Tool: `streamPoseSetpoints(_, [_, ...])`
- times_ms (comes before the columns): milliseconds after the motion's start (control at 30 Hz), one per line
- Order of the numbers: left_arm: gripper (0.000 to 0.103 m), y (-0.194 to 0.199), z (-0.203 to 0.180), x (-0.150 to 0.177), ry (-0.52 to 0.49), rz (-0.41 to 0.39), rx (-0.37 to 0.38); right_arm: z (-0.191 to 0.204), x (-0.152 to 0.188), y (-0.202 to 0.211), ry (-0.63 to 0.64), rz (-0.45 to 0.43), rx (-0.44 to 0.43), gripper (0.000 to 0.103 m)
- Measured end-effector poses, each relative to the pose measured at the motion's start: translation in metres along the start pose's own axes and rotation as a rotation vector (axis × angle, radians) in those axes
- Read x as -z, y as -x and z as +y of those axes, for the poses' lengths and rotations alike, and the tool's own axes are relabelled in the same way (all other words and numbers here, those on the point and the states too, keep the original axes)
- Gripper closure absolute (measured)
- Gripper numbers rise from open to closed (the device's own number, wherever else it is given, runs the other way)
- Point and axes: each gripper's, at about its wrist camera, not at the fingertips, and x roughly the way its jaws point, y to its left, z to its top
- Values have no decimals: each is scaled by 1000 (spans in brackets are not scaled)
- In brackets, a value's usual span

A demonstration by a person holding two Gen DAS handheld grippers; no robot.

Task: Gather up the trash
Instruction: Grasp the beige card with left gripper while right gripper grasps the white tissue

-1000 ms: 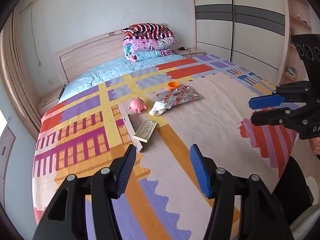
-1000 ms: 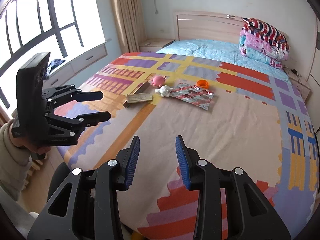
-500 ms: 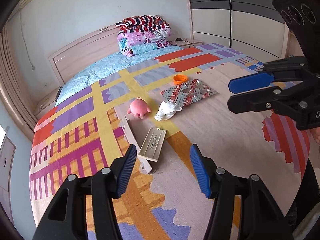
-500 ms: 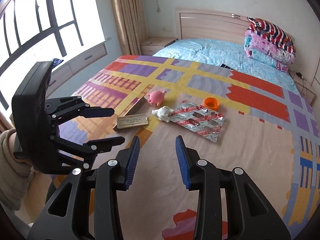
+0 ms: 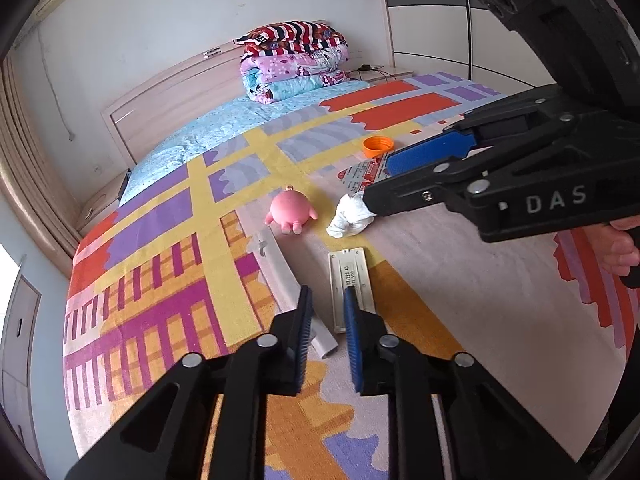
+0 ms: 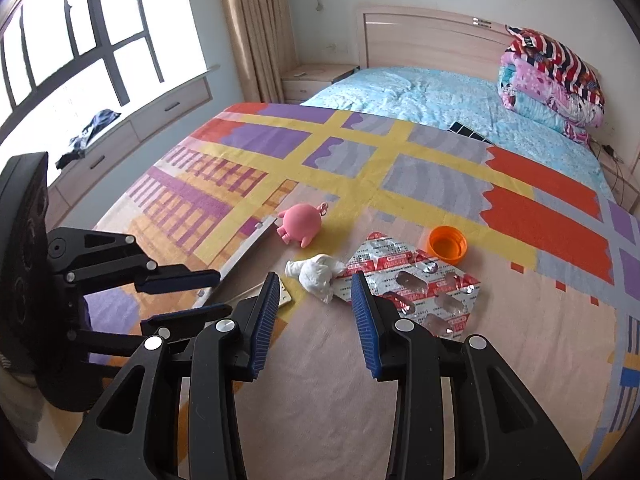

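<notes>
Bed (image 6: 400, 380), woven patterned cover: crumpled white tissue (image 6: 316, 274), foil blister sheet (image 6: 416, 292), ribbed orange cap (image 6: 447, 243), rubbery pink pig (image 6: 300, 222), flat cream plate (image 5: 350, 280).
Left hand-held gripper (image 5: 326, 316): jaws closing, empty.
Right hand-held gripper (image 6: 314, 304): half-open, empty, above tissue.

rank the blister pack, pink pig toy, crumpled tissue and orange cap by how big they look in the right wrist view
1. blister pack
2. pink pig toy and crumpled tissue: too alike to rank
3. orange cap
</notes>
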Motion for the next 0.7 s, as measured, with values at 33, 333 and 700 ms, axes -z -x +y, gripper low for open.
streamPoseSetpoints(33, [93,0,1,0,3,1,6,-1,-2,-5,-2,8,1,66])
streamPoseSetpoints(333, [92,12,-3,4,6,-22,22,-1,-1,-22,-1,28,-8,67])
streamPoseSetpoints(700, [45,1,-6,-2,58,-18,76,-4,2,-17,-8,23,-25,83])
